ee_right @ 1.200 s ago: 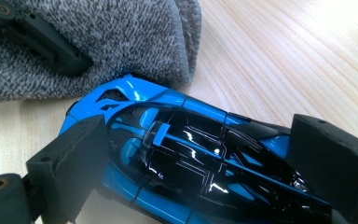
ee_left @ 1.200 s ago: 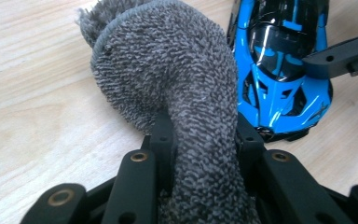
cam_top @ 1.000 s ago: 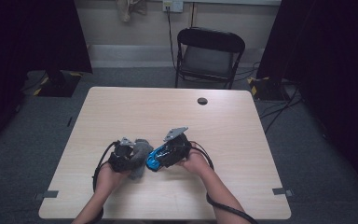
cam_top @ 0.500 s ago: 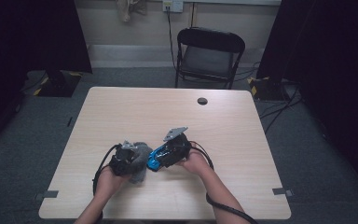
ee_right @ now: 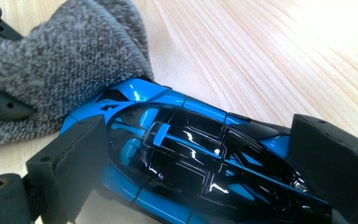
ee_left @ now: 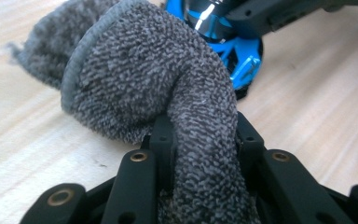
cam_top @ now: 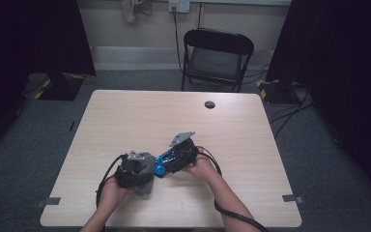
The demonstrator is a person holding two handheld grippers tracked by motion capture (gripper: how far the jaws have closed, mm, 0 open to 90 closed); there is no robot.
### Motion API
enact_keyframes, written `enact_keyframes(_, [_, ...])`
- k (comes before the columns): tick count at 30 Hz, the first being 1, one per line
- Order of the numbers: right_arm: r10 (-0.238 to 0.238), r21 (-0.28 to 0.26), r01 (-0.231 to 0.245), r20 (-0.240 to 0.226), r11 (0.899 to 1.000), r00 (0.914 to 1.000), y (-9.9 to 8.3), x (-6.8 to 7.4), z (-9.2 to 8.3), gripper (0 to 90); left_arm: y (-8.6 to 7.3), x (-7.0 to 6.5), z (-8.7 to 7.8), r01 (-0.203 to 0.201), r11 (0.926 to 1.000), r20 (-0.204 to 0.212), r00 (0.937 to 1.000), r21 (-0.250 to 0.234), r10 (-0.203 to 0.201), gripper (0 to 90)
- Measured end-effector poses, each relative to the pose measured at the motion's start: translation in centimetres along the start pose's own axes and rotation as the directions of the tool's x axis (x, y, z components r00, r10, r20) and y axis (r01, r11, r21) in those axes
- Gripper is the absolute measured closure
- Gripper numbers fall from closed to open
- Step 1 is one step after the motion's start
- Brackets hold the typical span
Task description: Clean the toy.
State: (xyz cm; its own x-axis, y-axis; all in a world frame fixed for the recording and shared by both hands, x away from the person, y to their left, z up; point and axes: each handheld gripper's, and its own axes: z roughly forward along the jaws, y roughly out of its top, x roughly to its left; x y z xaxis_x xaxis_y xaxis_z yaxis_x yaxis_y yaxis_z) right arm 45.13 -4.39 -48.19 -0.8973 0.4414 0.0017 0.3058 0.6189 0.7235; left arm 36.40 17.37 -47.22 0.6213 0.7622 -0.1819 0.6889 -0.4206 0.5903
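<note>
On the pale wooden bench [cam_top: 125,121], near its front edge, a grey terry cloth [ee_left: 135,79] is bunched into a thick fold pinched between the closed jaws of the left gripper [cam_top: 134,170], touching the nose of a glossy blue-and-black toy car [ee_right: 191,154]. The car's long axis runs along the right gripper [cam_top: 171,162], whose foam pads [ee_right: 70,158] clamp its sides, nose pointing toward the cloth. Both hands rest low, angled inward toward each other.

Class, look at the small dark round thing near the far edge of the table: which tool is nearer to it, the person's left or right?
Right. The right tool, clamped on the blue toy car, lies nearer the dark round thing; the left tool, gripping the grey cloth, sits farther back and left.
</note>
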Motion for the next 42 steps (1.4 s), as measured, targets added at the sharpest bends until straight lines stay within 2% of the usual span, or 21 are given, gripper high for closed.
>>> enact_keyframes(17, [-0.003,-0.003,0.003,-0.001,1.0,1.0,0.0,-0.1,0.0,5.3,-0.4,-2.0,0.2,-0.043,0.999,0.055,0.9976,0.012,0.042,67.8])
enact_keyframes(20, [-0.003,-0.003,0.003,-0.001,1.0,1.0,0.0,-0.1,0.0,5.3,-0.3,-2.5,0.3,-0.062,0.998,0.068,0.9958,0.013,0.061,67.9])
enact_keyframes(26, [-0.002,-0.002,0.002,0.0,1.0,1.0,0.0,-0.1,0.0,5.3,0.0,-3.2,0.8,-0.063,0.998,0.099,0.9932,0.01,0.061,67.9])
enact_keyframes(32, [-0.001,-0.004,0.001,0.0,1.0,1.0,-0.1,-0.1,0.0,5.3,0.3,-3.9,1.0,-0.081,0.9967,0.115,0.9901,0.003,0.08,67.9])
enact_keyframes(37, [0.0,-0.002,0.0,0.001,1.0,1.0,0.0,-0.1,0.0,5.3,0.5,-4.1,1.0,-0.083,0.9966,0.131,0.9879,-0.004,0.083,67.8])
enact_keyframes(42, [0.001,-0.009,-0.001,0.0,1.0,1.0,-0.1,-0.1,0.0,5.3,0.8,-3.6,0.1,-0.067,0.9976,0.131,0.989,-0.02,0.069,67.6])
